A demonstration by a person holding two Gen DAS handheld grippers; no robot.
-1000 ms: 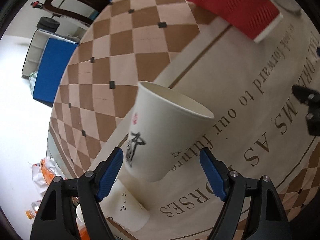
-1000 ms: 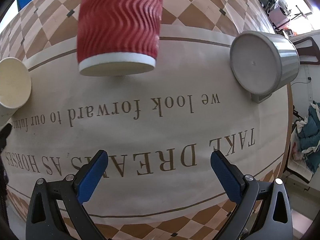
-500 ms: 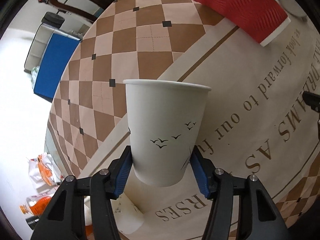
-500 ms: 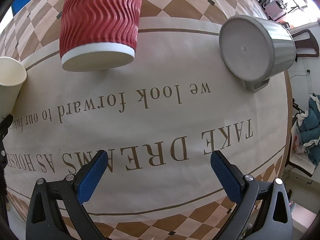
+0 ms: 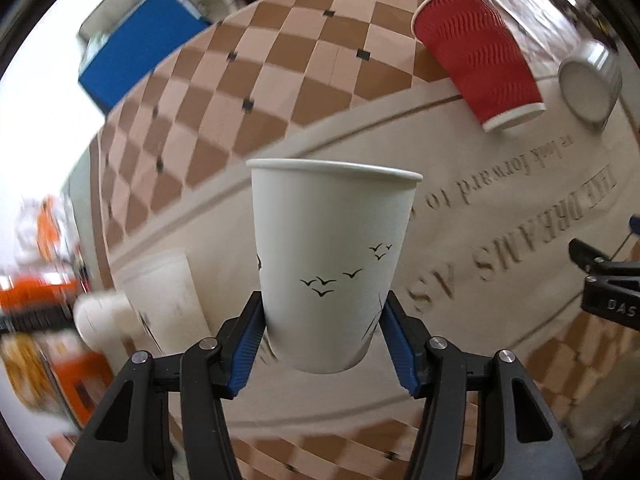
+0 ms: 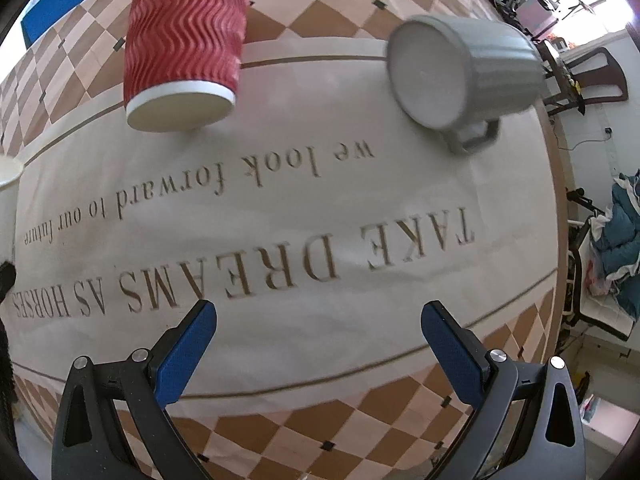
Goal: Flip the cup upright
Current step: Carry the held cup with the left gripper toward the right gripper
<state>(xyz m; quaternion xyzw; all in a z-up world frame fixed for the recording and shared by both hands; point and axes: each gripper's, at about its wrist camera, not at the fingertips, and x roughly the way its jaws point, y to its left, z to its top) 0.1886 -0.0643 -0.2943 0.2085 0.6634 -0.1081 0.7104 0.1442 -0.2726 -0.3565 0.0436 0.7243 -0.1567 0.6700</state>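
Note:
A white paper cup (image 5: 332, 256) with small black birds printed on it sits between my left gripper's (image 5: 324, 338) blue pads, rim at the top of the left wrist view. The left gripper is shut on its lower part and holds it above the table. Its rim shows at the left edge of the right wrist view (image 6: 8, 172). My right gripper (image 6: 318, 344) is open and empty over the printed tablecloth (image 6: 280, 240); part of it shows at the right of the left wrist view (image 5: 604, 284).
A red ribbed paper cup (image 6: 184, 40) and a grey mug (image 6: 460, 72) with a handle rest on the cloth beyond the right gripper. A second white cup (image 5: 160, 296) stands left of the held cup. A chair (image 6: 580, 76) stands past the table's right edge.
The left gripper closed on the white cup, which went from tilted to rim-up in its view, and turned with it. The right gripper moved closer to the red cup and grey mug.

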